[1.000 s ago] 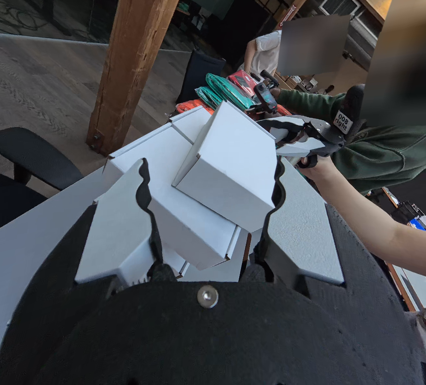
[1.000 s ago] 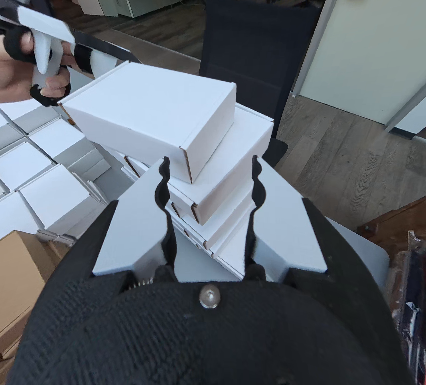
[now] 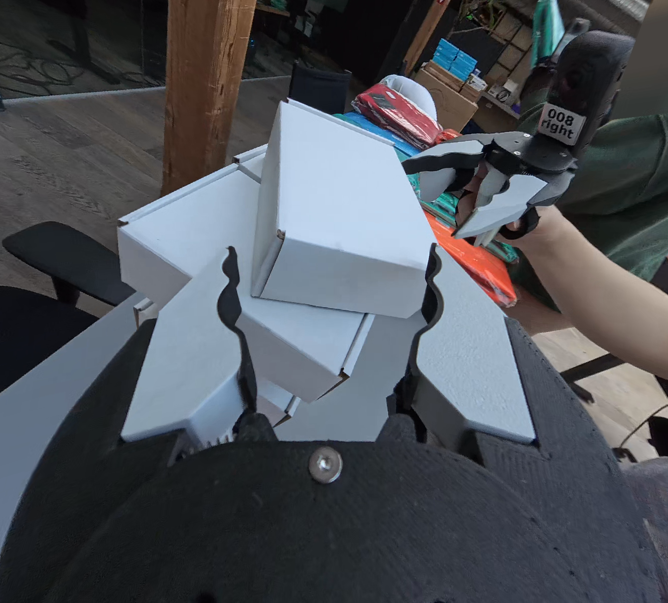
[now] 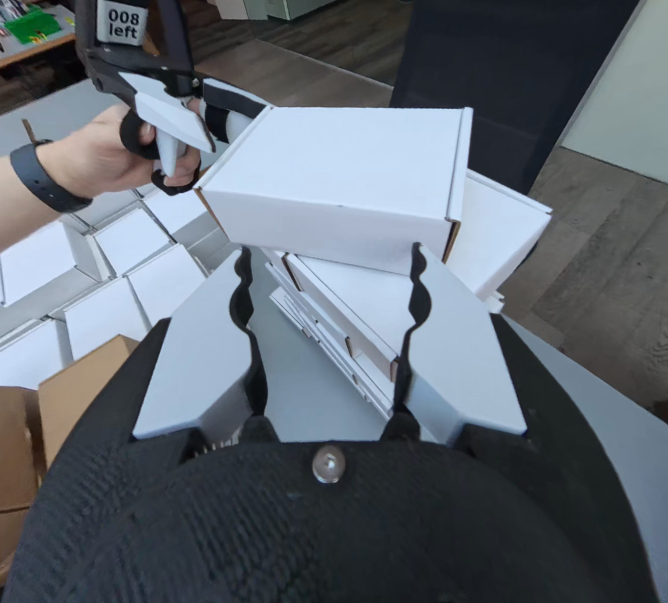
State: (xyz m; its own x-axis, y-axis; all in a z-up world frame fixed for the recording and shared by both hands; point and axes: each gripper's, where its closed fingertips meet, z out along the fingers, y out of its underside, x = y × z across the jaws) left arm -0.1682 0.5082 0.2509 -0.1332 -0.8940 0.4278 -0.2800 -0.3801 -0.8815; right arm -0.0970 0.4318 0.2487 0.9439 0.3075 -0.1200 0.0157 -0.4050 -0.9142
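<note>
While our left gripper (image 3: pixel 330 260) stands with its fingers spread and empty, the top white box (image 3: pixel 339 224) of a skewed stack lies tilted just beyond the tips at twelve o'clock, not touching them that we can tell. Our right gripper (image 4: pixel 329 257) is spread likewise, the same box (image 4: pixel 336 181) just past its tips at twelve. Farther off, each gripper body carries a small white label (image 4: pixel 122 25) with dark writing; at nine o'clock lie more white boxes (image 4: pixel 108 260).

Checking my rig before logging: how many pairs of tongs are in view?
2. The left tongs are open at the top white box on the pile; the right tongs, open too, face that box from the other side.
</note>
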